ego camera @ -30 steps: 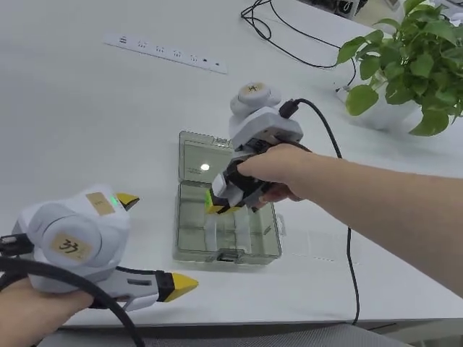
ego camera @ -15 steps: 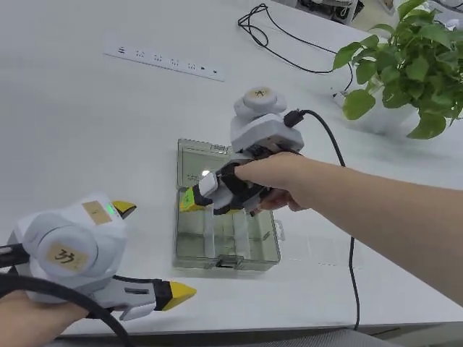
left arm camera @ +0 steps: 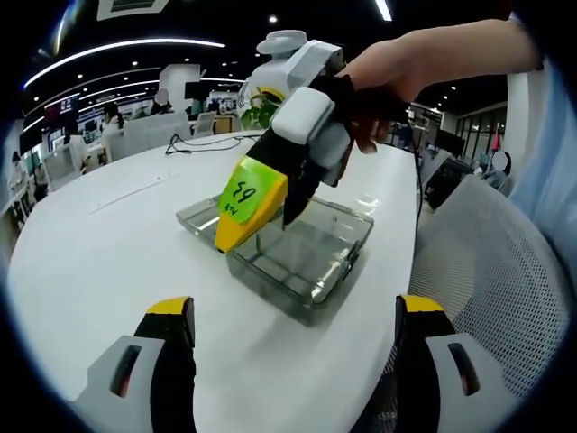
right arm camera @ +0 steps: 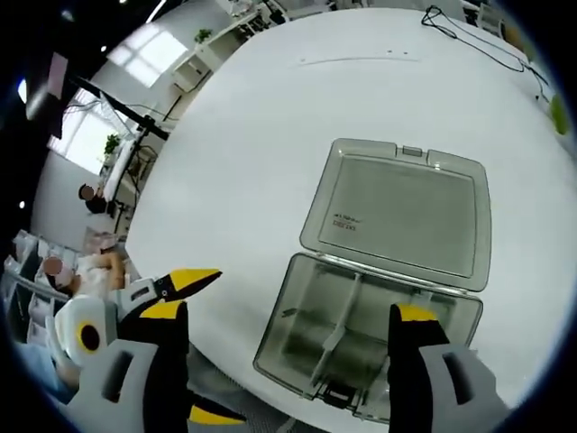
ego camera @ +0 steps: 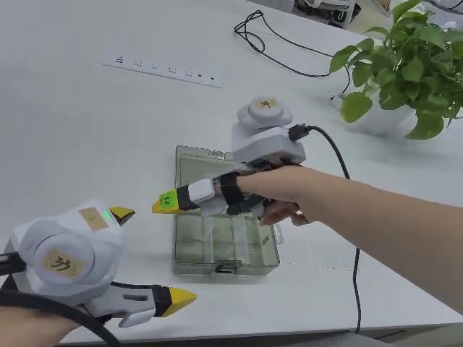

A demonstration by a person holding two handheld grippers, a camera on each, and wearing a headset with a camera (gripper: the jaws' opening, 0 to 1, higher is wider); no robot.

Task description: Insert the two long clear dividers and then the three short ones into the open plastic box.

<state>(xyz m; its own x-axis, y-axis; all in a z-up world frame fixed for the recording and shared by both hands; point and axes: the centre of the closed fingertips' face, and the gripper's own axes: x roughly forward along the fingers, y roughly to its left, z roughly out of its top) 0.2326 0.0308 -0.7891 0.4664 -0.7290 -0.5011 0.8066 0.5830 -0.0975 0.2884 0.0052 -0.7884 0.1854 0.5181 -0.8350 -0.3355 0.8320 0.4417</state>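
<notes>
Right now your right hand-held gripper [right arm camera: 288,314] hovers over the smoky clear plastic box [ego camera: 224,264], jaws spread wide with nothing between them. In the head view it points left, and its yellow tip reaches past the box's left wall. The box sits near the front edge of the white table [ego camera: 87,130], with its long side parallel to that edge and its latch toward you. Its flat lid [ego camera: 197,160] lies open toward the far edge. Two clear plastic dividers [right arm camera: 338,329] stand side by side in the tray, each with its long axis running from the hinge side to the latch side. Your left hand-held gripper [ego camera: 150,254] hangs left of the box near the front edge, jaws apart and empty, aimed at the box.
</notes>
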